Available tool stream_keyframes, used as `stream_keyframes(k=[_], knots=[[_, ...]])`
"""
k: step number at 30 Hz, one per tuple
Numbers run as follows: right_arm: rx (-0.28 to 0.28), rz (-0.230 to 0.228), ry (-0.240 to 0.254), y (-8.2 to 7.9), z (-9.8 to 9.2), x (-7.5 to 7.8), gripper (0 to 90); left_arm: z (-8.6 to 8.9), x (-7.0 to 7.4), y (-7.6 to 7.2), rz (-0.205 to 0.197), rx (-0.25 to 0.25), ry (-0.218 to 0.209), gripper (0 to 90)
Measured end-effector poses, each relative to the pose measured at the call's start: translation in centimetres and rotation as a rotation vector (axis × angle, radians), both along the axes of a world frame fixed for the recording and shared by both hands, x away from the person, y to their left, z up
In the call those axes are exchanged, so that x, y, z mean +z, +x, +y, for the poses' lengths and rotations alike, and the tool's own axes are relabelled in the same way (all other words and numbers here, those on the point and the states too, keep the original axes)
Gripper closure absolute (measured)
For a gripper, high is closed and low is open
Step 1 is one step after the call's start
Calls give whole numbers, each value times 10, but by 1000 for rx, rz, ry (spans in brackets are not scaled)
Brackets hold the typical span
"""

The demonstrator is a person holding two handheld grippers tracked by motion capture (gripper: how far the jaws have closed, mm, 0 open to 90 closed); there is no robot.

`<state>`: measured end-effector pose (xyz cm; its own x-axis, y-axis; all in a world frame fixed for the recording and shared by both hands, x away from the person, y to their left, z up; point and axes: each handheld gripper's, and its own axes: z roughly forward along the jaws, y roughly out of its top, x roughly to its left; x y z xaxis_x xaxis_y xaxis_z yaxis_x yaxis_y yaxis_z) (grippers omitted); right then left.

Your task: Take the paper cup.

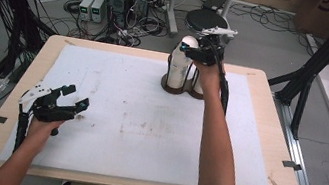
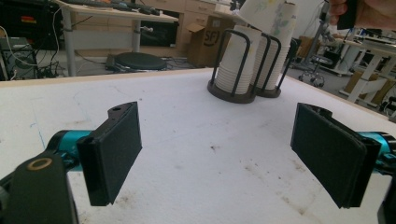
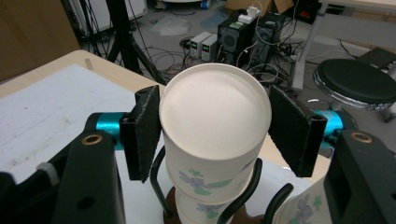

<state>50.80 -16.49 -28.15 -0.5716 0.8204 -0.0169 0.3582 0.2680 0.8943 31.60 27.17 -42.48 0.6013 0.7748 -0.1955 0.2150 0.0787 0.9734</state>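
Paper cup (image 3: 215, 135), topmost and upside down, is clamped between my right claw (image 3: 215, 126) pads atop the stack in the wire holder (image 3: 243, 196) below, not yet lifted free, while my left claw (image 2: 229, 154) idles open, nothing between.

Even, soft indoor light, faint shadows, no glare, slightly grainy pictures, mild wide-angle bending at edges

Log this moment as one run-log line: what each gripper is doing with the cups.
right gripper: shut on top paper cup of stack in black wire holder | left gripper: open, holding nothing, over white board
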Motion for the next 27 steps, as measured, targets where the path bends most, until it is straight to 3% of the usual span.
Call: stream_keyframes(k=[11,17,27], knots=[[73,-36,32,-24,-12,24,385,-1,0,-1,2,-11,0,162],[136,-41,10,-44,-12,31,385,-3,0,-1,2,-21,1,162],[223,-12,14,-84,-33,11,384,-5,-1,-2,3,-39,0,162]])
